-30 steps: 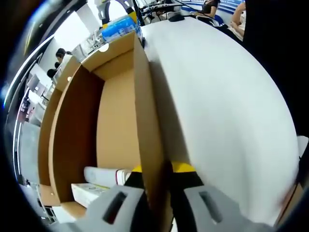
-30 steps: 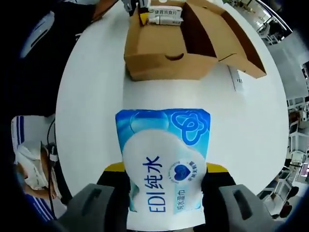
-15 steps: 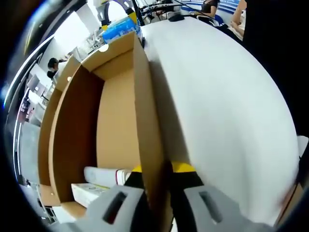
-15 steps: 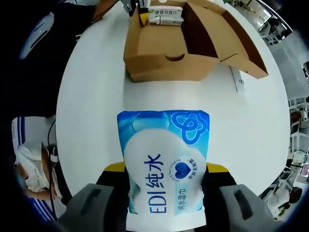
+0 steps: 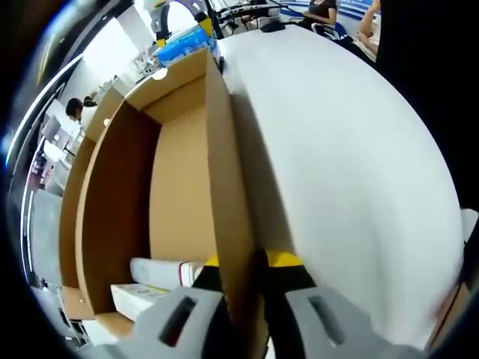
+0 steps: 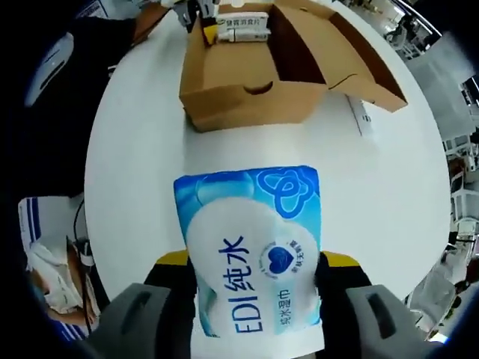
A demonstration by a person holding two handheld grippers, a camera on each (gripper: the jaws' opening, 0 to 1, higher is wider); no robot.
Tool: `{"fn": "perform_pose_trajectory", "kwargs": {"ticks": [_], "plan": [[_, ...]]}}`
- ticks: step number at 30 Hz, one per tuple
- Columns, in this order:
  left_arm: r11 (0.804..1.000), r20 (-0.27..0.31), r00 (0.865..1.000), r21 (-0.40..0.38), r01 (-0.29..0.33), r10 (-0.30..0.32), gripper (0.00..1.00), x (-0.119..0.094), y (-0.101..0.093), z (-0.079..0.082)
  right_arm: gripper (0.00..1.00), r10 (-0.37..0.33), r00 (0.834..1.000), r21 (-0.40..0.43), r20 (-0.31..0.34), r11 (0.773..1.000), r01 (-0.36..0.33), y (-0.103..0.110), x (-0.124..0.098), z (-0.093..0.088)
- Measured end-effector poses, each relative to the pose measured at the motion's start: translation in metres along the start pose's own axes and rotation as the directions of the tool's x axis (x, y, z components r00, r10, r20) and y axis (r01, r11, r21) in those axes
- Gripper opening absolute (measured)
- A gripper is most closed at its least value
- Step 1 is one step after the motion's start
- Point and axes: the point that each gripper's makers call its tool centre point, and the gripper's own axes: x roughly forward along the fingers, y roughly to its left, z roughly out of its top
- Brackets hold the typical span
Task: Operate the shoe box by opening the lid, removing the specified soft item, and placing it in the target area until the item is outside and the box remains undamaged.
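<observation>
The brown cardboard shoe box (image 6: 247,82) stands open on the white table (image 6: 150,164), its lid (image 6: 367,63) folded back to the right. My left gripper (image 5: 241,280) is shut on the box's side wall (image 5: 224,179); it also shows as the left gripper (image 6: 196,19) at the box's far end. White packages (image 5: 161,273) lie inside the box. My right gripper (image 6: 251,280) is shut on a blue and white wet-wipe pack (image 6: 251,250), held above the table in front of the box. That pack (image 5: 183,41) appears beyond the box's far end.
A white label card (image 6: 364,120) lies on the table beside the lid. A person's dark sleeve and clothes (image 6: 52,90) line the table's left edge. Other people (image 5: 81,108) and desks stand in the room beyond.
The right gripper view has shifted slightly, with the box a little farther left and higher. The pack stays gripped. The left gripper holds still on the box wall.
</observation>
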Motion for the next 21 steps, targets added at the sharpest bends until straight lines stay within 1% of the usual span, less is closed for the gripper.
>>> {"fn": "perform_pose_trajectory", "kwargs": {"ticks": [1,4,9,13,16,21], "plan": [[1.0,0.001,1.0,0.0,0.0,0.0,0.07,0.0,0.0001,0.0,0.7,0.002,1.0,0.013,-0.003,1.0,-0.002,-0.0004,0.0026,-0.0011],[1.0,0.0,1.0,0.001,0.0,0.0,0.07,0.0,0.0002,-0.0001,0.72,0.006,1.0,0.002,-0.004,1.0,-0.006,0.0004,0.0091,-0.0027],[1.0,0.001,1.0,0.001,0.001,-0.001,0.07,0.0,0.0001,0.0,0.73,0.02,1.0,-0.002,-0.005,1.0,-0.02,-0.0007,0.0113,-0.0032],[1.0,0.0,1.0,0.001,0.001,-0.001,0.07,-0.0001,0.0001,0.0,0.69,0.034,0.999,-0.005,0.001,0.999,-0.034,0.0,0.0106,-0.0026],[1.0,-0.001,1.0,0.001,0.001,-0.001,0.07,-0.0001,0.0,0.0,0.67,0.032,0.999,-0.011,0.006,0.999,-0.032,0.0004,0.0082,-0.002],[1.0,-0.004,1.0,0.003,0.0,0.0,0.07,-0.0001,0.0,-0.0001,0.65,0.022,1.0,-0.012,-0.001,1.0,-0.022,-0.002,0.0055,-0.0011]]}}
